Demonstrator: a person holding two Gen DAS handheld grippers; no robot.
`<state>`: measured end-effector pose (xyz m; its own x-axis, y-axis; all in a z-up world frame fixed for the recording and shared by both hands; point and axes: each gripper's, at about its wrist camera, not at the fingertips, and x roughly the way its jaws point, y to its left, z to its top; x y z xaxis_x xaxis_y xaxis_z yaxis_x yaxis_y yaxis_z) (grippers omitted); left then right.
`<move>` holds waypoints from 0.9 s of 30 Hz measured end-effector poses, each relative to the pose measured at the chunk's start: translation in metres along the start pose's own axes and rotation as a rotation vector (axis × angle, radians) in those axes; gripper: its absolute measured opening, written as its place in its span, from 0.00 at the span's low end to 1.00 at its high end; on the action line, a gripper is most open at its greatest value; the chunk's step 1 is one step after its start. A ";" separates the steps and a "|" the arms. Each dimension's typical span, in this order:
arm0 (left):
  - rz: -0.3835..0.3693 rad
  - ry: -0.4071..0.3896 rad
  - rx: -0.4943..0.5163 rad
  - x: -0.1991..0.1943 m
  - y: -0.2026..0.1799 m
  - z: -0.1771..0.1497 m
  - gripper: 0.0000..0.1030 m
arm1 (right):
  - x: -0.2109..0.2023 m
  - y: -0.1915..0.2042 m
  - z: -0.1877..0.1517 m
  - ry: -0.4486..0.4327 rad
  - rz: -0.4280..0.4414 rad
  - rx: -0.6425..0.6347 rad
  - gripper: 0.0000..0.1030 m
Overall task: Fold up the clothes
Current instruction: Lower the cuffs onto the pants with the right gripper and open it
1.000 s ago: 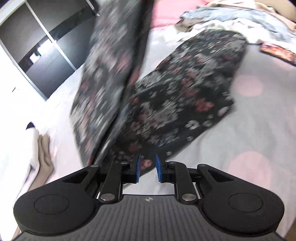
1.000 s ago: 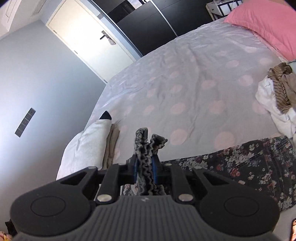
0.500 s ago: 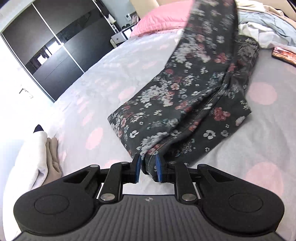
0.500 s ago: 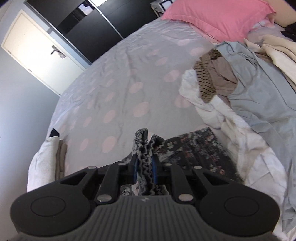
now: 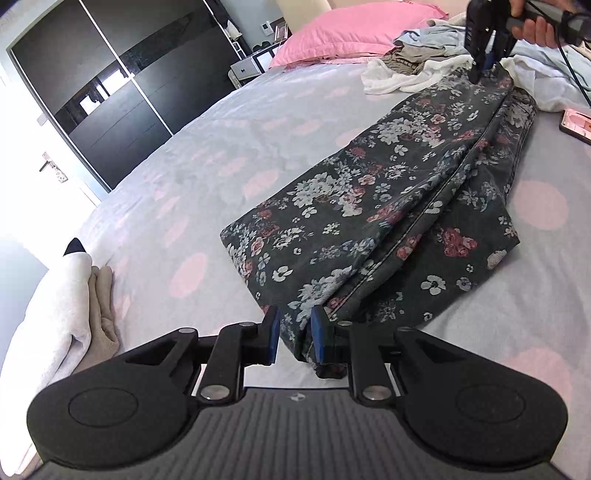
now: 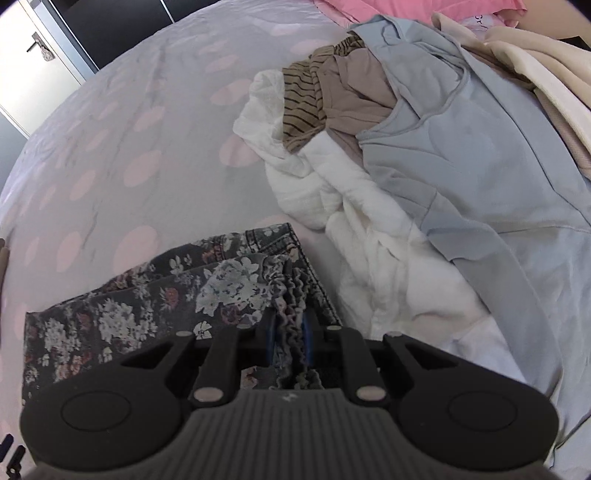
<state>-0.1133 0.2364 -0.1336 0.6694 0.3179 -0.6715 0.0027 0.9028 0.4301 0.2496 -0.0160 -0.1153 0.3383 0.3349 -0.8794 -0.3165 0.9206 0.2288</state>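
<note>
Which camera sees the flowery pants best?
The left wrist view. It shows the flowery pants laid along the bed, from the left gripper to the right gripper. The right wrist view shows only the bunched waistband end and part of the fabric.

The left claw [image 5: 294,334] pinches the near corner of the dark floral trousers [image 5: 388,206], which lie folded lengthwise on the spotted bed [image 5: 207,166]. At the far end the right claw [image 5: 480,74], held by a hand [image 5: 535,26], presses on the waistband beside a heap of clothes [image 5: 417,66]. A pink pillow [image 5: 347,33] lies behind.
</note>
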 end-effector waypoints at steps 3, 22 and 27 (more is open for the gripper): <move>0.003 -0.003 -0.014 -0.001 0.005 -0.001 0.16 | 0.007 0.001 -0.004 0.000 -0.033 -0.032 0.16; -0.007 0.046 0.084 0.013 0.002 -0.027 0.16 | -0.077 0.129 -0.081 -0.196 -0.013 -0.404 0.32; 0.007 0.054 0.089 0.025 -0.001 -0.028 0.16 | -0.068 0.176 -0.125 -0.121 0.094 -0.469 0.32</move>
<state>-0.1179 0.2514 -0.1677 0.6289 0.3415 -0.6985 0.0655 0.8719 0.4852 0.0605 0.0979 -0.0674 0.3809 0.4590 -0.8027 -0.7063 0.7046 0.0678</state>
